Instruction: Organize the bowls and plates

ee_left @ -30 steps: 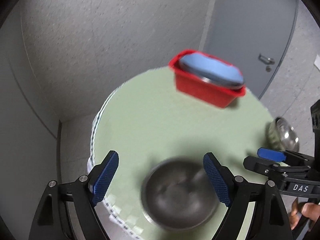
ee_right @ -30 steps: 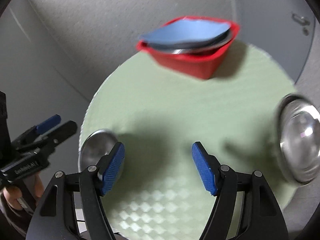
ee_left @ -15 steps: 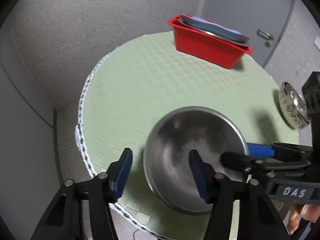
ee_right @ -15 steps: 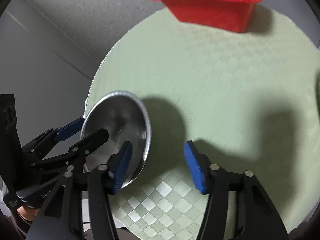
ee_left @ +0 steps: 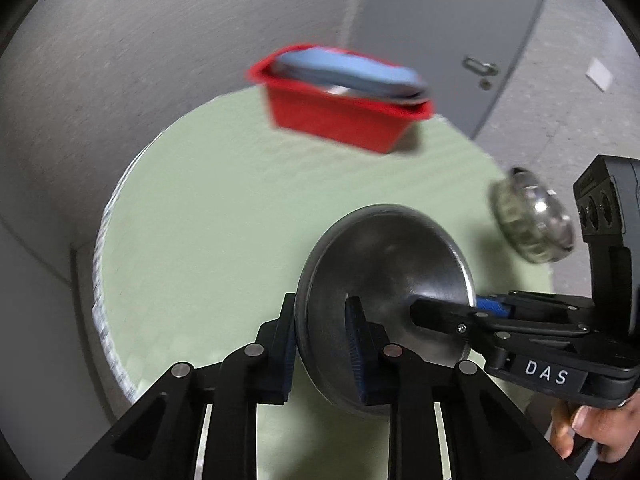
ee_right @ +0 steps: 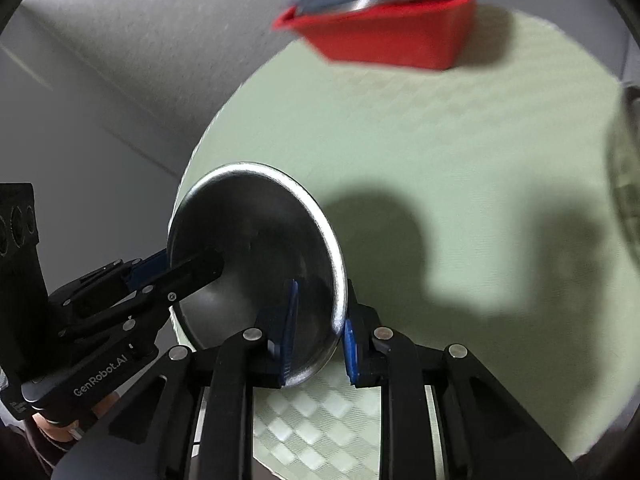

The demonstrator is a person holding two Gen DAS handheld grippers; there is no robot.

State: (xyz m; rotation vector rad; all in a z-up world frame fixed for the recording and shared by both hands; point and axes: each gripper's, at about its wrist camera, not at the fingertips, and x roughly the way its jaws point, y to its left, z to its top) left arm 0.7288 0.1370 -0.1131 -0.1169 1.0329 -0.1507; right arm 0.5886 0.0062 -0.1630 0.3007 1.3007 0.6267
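A steel bowl [ee_left: 396, 264] is held tilted above the round green table [ee_left: 208, 208]. My left gripper [ee_left: 320, 344] is shut on its left rim, one pad inside and one outside. My right gripper [ee_right: 316, 332] is shut on the opposite rim of the same steel bowl [ee_right: 248, 240]; it also shows in the left wrist view [ee_left: 452, 312]. A red bin [ee_left: 340, 116] at the far side of the table holds a blue plate [ee_left: 348, 70] on a steel one. The red bin [ee_right: 396, 36] also shows in the right wrist view.
A second steel bowl [ee_left: 532, 220] with a patterned outside sits at the table's right edge, blurred. It shows at the right edge of the right wrist view [ee_right: 624, 176]. A grey wall and a door [ee_left: 460, 40] stand behind the table.
Both grippers have closed on the steel bowl's opposite rims. The bowl has risen off the table and tilted. Both views swung and are blurred.
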